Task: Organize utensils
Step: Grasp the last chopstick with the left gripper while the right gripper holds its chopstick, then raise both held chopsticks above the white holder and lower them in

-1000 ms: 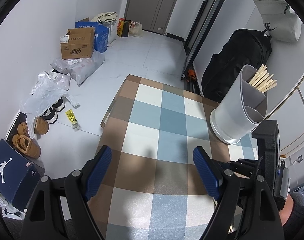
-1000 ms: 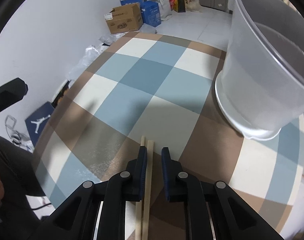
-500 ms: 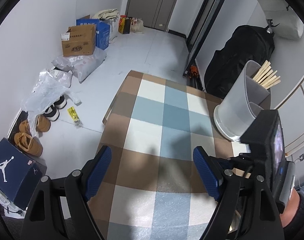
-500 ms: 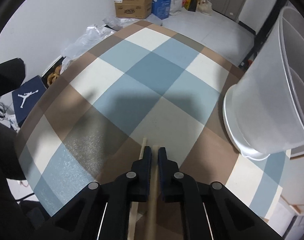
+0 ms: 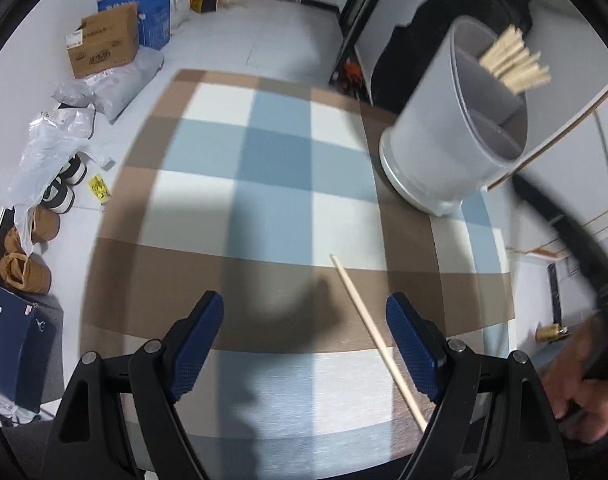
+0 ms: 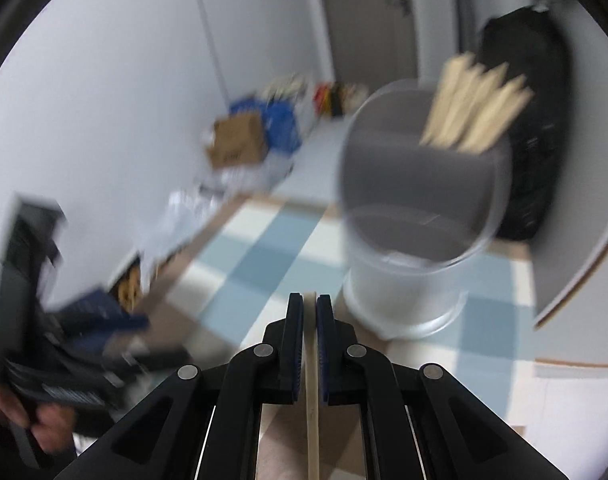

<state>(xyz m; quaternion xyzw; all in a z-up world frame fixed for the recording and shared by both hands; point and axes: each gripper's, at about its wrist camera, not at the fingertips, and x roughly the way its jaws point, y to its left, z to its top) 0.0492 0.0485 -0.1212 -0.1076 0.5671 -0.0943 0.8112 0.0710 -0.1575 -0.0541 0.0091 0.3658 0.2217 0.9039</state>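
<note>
Checked blue, white and brown cloth covers the bench point(image 5: 207, 208), which stands in a white-walled room with boxes and shoes along the floor.

On the right gripper point(image 6: 310, 312), the jaws are nearly together and clamp 1 pale wooden chopstick point(image 6: 312, 400), whose tip pokes just past the pads and points toward the holder point(image 6: 404, 280). That view is smeared, so finer detail is hard to read. The grey-white holder stands on the bench ahead and slightly right of the jaws, divided inside, with a bundle of chopsticks point(image 6: 472, 120) standing in its far compartment; the nearer compartment looks bare.

On the left gripper point(image 5: 304, 348), the jaws stand wide apart and hold nothing. Between them, nearer the right pad, 1 loose chopstick point(image 5: 368, 328) lies flat on the cloth, apart from both pads and well short of the holder.

The step in hand appears to be carrying the clamped chopstick to the holder. Next it needs tipping upright over the far compartment before release. Afterwards, the left jaws would have to settle around the loose stick.
</note>
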